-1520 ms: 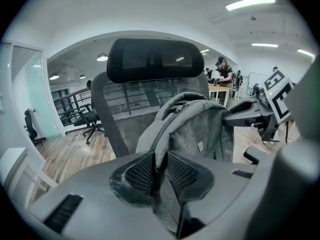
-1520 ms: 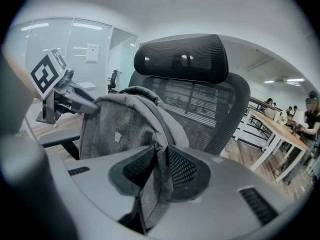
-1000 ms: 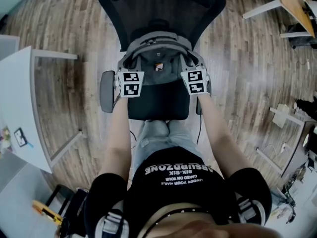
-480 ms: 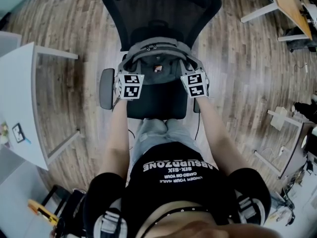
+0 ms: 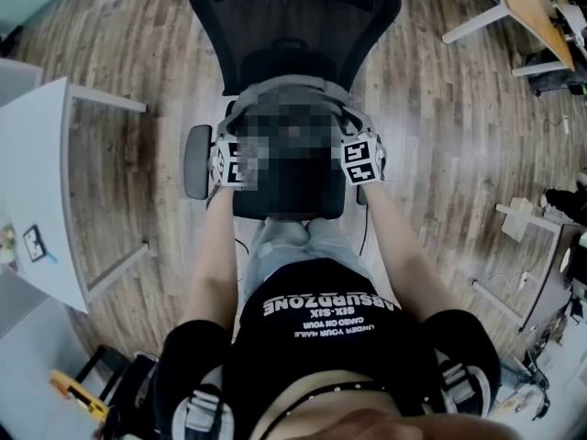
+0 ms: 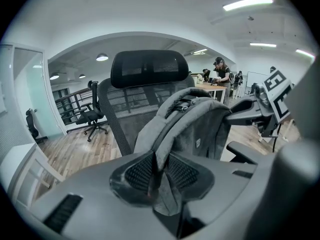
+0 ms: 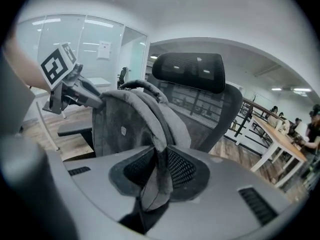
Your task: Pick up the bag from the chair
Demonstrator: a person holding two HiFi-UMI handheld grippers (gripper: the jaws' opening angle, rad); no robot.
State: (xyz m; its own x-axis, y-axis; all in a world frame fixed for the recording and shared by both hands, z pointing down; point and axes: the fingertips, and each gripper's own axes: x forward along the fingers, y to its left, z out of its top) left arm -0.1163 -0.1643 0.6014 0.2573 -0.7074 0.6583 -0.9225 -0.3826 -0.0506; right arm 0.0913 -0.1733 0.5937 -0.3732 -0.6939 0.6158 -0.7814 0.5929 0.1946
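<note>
A grey backpack (image 5: 292, 86) stands on the seat of a black mesh office chair (image 5: 293, 16); a mosaic patch covers its middle in the head view. My left gripper (image 5: 235, 147) holds its left side and my right gripper (image 5: 354, 141) its right side. In the left gripper view the left gripper (image 6: 159, 173) is shut on a grey strap edge of the backpack (image 6: 197, 129). In the right gripper view the right gripper (image 7: 159, 171) is likewise shut on a strap of the backpack (image 7: 125, 126). The bag stands upright in front of the headrest (image 6: 147, 69).
The chair's armrests (image 5: 195, 161) flank the grippers. A white desk (image 5: 37, 181) stands at the left, a wooden desk (image 5: 541, 7) at the far right, and white frames (image 5: 523, 218) lie on the plank floor. The person's knees (image 5: 293, 238) touch the seat front.
Both grippers have come a little toward the person with the bag's straps in them, and the bag has shifted forward from the backrest with them.
</note>
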